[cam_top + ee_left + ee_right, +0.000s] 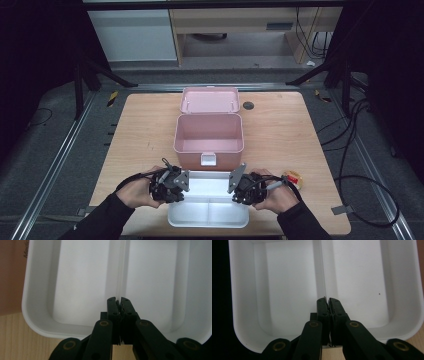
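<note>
Both grippers, left gripper [176, 184] and right gripper [239, 186], clamp the white tray's [208, 216] divider at the wooden table's [280, 135] near edge, pink box [208, 134] open just beyond.

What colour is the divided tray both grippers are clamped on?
White, clearest in the left gripper view: tray.

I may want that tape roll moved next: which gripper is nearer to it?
Right. The right gripper grips the white tray at its right end, with the tape roll just beyond that hand; the left gripper is across the tray, farther off.
</note>
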Demonstrator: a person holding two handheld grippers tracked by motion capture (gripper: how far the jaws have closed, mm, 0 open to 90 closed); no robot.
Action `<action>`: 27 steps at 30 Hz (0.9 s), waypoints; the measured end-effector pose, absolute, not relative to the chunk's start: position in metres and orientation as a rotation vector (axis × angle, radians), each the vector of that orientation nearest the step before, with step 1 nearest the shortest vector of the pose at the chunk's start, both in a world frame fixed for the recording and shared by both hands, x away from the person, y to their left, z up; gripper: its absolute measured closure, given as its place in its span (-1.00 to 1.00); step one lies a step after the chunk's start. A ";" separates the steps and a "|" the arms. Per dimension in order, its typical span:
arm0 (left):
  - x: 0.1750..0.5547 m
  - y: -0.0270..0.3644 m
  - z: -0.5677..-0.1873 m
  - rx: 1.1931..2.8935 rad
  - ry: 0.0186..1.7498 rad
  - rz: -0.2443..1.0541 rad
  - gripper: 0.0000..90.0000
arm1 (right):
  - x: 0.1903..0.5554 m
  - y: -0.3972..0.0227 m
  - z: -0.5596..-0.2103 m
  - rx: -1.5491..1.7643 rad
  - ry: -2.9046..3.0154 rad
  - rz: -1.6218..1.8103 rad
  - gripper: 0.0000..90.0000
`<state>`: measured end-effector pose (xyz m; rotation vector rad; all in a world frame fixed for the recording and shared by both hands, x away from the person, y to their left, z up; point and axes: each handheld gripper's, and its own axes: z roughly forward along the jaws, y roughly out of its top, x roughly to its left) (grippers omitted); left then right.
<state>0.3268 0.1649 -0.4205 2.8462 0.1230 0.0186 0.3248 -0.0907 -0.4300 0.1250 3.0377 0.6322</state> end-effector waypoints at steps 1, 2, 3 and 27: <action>0.329 0.166 -0.425 2.847 0.133 0.008 0.95 | 0.327 -0.090 -0.435 0.136 3.042 0.636 0.95; 0.331 0.166 -0.430 2.848 0.129 0.004 0.95 | 0.329 -0.090 -0.440 0.138 3.042 0.637 0.95; 0.333 0.167 -0.435 2.850 0.138 -0.003 0.94 | 0.330 -0.089 -0.445 0.148 3.051 0.632 0.95; 0.341 0.184 -0.445 2.700 0.313 0.102 0.36 | 0.338 -0.091 -0.458 0.375 2.919 0.805 0.43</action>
